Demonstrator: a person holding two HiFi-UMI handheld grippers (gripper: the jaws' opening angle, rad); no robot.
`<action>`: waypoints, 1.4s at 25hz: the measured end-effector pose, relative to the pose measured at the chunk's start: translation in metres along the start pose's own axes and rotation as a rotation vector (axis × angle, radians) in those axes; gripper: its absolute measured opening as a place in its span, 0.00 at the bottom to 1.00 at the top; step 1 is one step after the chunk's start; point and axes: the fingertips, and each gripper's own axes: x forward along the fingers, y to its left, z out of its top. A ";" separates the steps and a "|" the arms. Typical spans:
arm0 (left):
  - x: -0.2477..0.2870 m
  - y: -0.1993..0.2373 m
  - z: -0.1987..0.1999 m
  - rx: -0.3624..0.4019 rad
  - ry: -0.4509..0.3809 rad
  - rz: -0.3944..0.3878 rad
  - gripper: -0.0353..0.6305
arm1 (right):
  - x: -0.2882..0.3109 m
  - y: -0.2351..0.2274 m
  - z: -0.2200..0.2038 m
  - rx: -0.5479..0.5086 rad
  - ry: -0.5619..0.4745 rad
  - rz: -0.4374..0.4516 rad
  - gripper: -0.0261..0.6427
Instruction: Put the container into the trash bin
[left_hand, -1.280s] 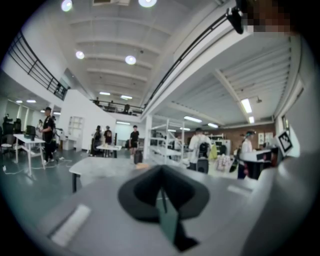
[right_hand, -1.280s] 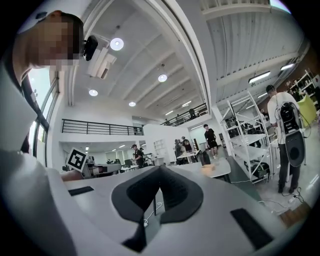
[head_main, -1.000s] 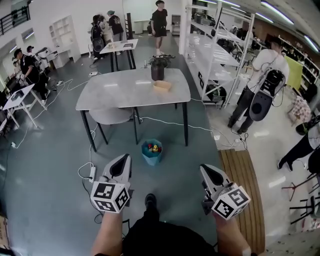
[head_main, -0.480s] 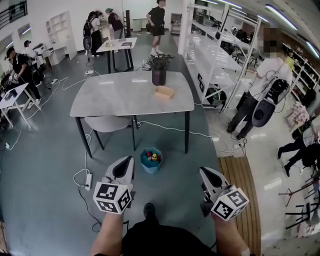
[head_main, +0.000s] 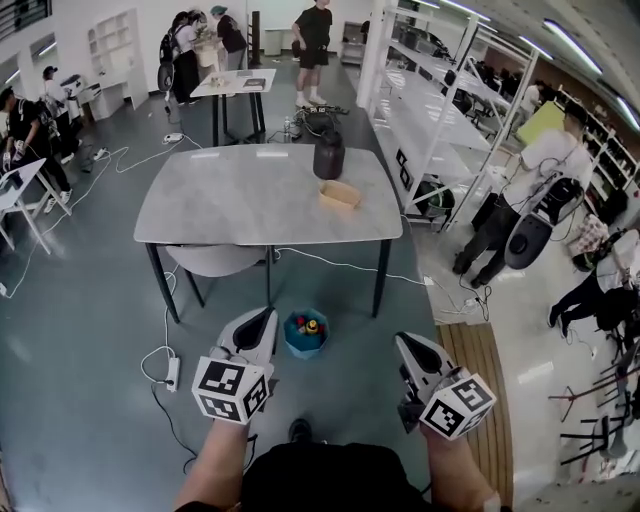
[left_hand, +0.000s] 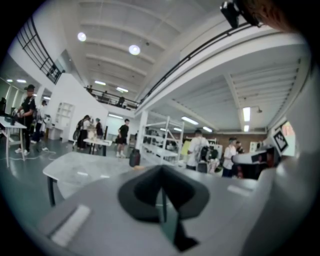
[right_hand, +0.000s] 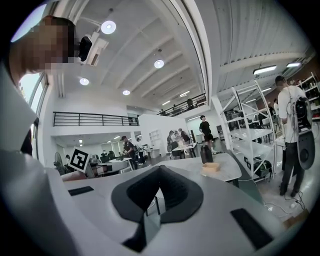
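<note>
A tan shallow container (head_main: 340, 194) lies on the grey table (head_main: 230, 200), beside a dark jug (head_main: 329, 156). The blue trash bin (head_main: 305, 333), with colourful litter in it, stands on the floor at the table's near edge. My left gripper (head_main: 262, 318) is shut and holds nothing, just left of the bin. My right gripper (head_main: 405, 343) is shut and bare too, to the bin's right. Both point toward the table, well short of it. The right gripper view shows the container (right_hand: 210, 167) and the jug (right_hand: 206, 154) far ahead.
A grey chair (head_main: 215, 258) is tucked under the table. Cables and a power strip (head_main: 172, 372) lie on the floor at left. White shelving (head_main: 430, 110) runs along the right, with a wooden platform (head_main: 480, 380) near my right side. Several people stand around.
Both grippers have been carried forward toward the table, side by side. The table and the bin now sit closer and lower in the head view. The jaws have not changed.
</note>
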 end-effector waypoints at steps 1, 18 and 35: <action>0.003 0.005 0.000 0.004 -0.001 -0.003 0.06 | 0.008 0.001 0.001 -0.006 -0.002 0.004 0.03; 0.068 0.072 0.007 0.001 0.027 0.034 0.06 | 0.111 -0.041 0.006 0.019 0.035 0.062 0.03; 0.240 0.078 0.028 -0.018 0.041 0.142 0.06 | 0.207 -0.200 0.043 0.051 0.077 0.178 0.03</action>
